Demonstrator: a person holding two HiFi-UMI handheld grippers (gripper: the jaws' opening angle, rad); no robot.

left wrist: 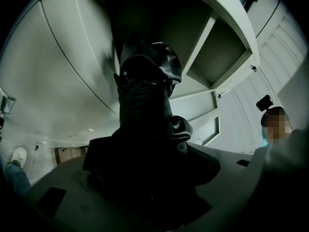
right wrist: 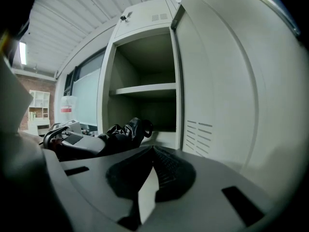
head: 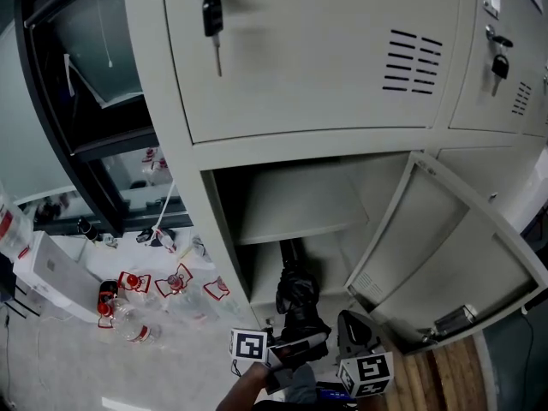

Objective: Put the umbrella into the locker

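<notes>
Opening: the locker (head: 282, 84) has its lower compartment open, split by a shelf (head: 291, 205). The front edge of the shelf lies just above the far end of the umbrella.
Door: the open door (head: 445, 247) swings out to the right. Its inner face walls off that side of the approach.
Room: the way in runs between the compartment's left wall and the door. The umbrella sits near the left wall, with more space on its right.
Umbrella: the umbrella (head: 300, 302) is black and folded, and points end-first into the space under the shelf. Its far end is at the mouth of that space.
Left gripper: the left gripper (head: 295, 342) aims at the opening and is clamped on the umbrella's near end, whose bunched fabric fills its own view.
Right gripper: the right gripper (head: 349, 332) is just right of the umbrella, between it and the door, and not touching either. Its pads meet with nothing between them.
Left side: bottles (head: 128, 302) stand on the floor beside the locker, well apart from both grippers.
</notes>
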